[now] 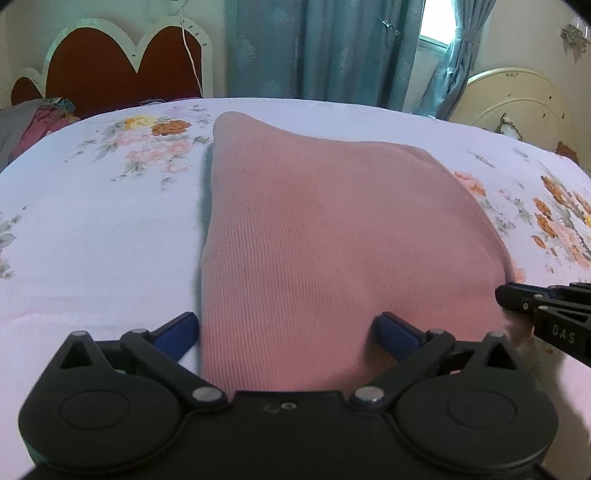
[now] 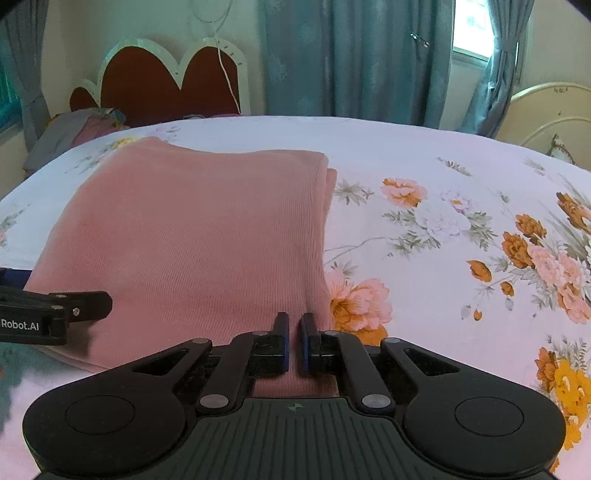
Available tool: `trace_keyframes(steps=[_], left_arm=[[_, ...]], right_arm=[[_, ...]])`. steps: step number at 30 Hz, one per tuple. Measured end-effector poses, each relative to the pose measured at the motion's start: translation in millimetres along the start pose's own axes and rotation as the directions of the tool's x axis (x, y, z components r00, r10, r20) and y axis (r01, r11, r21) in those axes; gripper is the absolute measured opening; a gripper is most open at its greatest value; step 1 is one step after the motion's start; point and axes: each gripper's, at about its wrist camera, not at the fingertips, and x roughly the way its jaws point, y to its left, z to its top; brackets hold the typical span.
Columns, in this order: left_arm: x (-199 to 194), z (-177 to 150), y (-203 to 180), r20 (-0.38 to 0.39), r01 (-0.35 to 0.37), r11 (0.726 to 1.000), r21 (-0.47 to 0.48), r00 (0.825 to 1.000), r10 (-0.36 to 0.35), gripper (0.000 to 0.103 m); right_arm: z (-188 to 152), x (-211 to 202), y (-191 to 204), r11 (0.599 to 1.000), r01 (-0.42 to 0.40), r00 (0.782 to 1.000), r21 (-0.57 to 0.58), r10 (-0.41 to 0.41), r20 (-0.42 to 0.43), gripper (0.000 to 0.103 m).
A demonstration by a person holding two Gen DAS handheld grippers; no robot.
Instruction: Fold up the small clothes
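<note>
Right wrist: ribbed pink garment (image 2: 199, 236), seemingly folded

Bedroom with a flower-printed bed and teal curtains.
A white floral bedsheet (image 2: 443, 177) covers the bed. Behind it stands a red scalloped headboard (image 2: 162, 81) with white trim, against a cream wall. Teal curtains (image 2: 351, 55) hang beside a bright window (image 2: 471, 29). A cream round-topped headboard (image 1: 517, 99) stands at right.

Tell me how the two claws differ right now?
The left claw is spread wide, its blue fingers straddling the near left edge of the pink garment without pinching; the right claw is shut on the near right edge, cloth between its fingers. Both are black with blue pads, low over the floral bedsheet.
</note>
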Motion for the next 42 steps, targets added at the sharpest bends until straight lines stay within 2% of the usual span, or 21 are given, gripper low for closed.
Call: trace_keyframes(steps=[10, 13, 17, 20, 24, 26, 29, 31, 33, 34, 35, 36, 37, 40, 42], left_arm=[[-5, 9, -19, -0.068, -0.134, 0.991, 0.026, 0.988, 0.136, 0.103], [-9, 5, -25, -0.043, -0.173, 0.985, 0.018, 0.984, 0.174, 0.103], [-14, -3, -41, 0.004, -0.268, 0.963, 0.040, 0.964, 0.268, 0.103], [-17, -7, -51, 0.018, -0.310, 0.948, 0.071, 0.951, 0.309, 0.103], [-22, -7, -60, 0.008, -0.326, 0.941, 0.094, 0.945, 0.327, 0.102], [-29, -8, -64, 0.003, -0.330, 0.939, 0.100, 0.944, 0.331, 0.096], [-57, -11, -68, 0.019, -0.326, 0.942, 0.075, 0.945, 0.326, 0.095], [-80, -15, -70, 0.027, -0.306, 0.951, 0.048, 0.952, 0.305, 0.096], [-110, -21, -76, 0.057, -0.308, 0.951, 0.036, 0.950, 0.305, 0.098], [-124, -25, -80, 0.074, -0.313, 0.949, 0.037, 0.948, 0.310, 0.099], [-140, -30, -84, 0.091, -0.314, 0.949, 0.042, 0.947, 0.309, 0.101], [-156, -36, -90, 0.108, -0.314, 0.948, 0.047, 0.945, 0.308, 0.102], [-172, -42, -96, 0.121, -0.317, 0.947, 0.050, 0.943, 0.309, 0.103], [-215, -56, -110, 0.144, -0.308, 0.950, 0.040, 0.943, 0.300, 0.103], [-243, -67, -119, 0.155, -0.306, 0.952, 0.021, 0.942, 0.299, 0.103]], right_arm=[[0, -4, -6, 0.999, -0.030, 1.000, 0.019, 0.030, 0.004, 0.006], [1, -5, -5, 0.999, -0.033, 0.999, 0.008, 0.033, 0.000, 0.006], [-1, -13, 5, 0.999, -0.022, 1.000, -0.023, 0.022, 0.000, 0.006], [-5, -16, 8, 0.999, -0.021, 1.000, -0.033, 0.021, -0.003, 0.006], [-3, -20, 14, 0.997, 0.001, 1.000, -0.073, -0.003, -0.021, 0.006], [-1, -30, 14, 0.998, -0.004, 1.000, -0.060, 0.003, -0.022, 0.006], [-3, -59, 8, 0.999, -0.009, 1.000, -0.037, 0.009, 0.001, 0.006], [-8, -83, 4, 0.999, -0.020, 1.000, -0.034, 0.020, 0.015, 0.007], [-16, -114, -1, 0.999, -0.042, 0.998, -0.028, 0.043, 0.043, 0.008], [-21, -130, -3, 0.998, -0.051, 0.997, -0.026, 0.052, 0.060, 0.011], [-25, -147, -4, 0.998, -0.054, 0.995, -0.027, 0.056, 0.077, 0.039], [-30, -165, -5, 0.998, -0.052, 0.993, -0.028, 0.054, 0.101, 0.084], [-36, -186, -5, 0.998, -0.044, 0.989, -0.038, 0.049, 0.141, 0.094], [-52, -241, -3, 0.996, -0.027, 0.975, -0.083, 0.045, 0.217, 0.095], [-63, -275, -7, 0.997, -0.045, 0.966, -0.064, 0.060, 0.250, 0.095]])
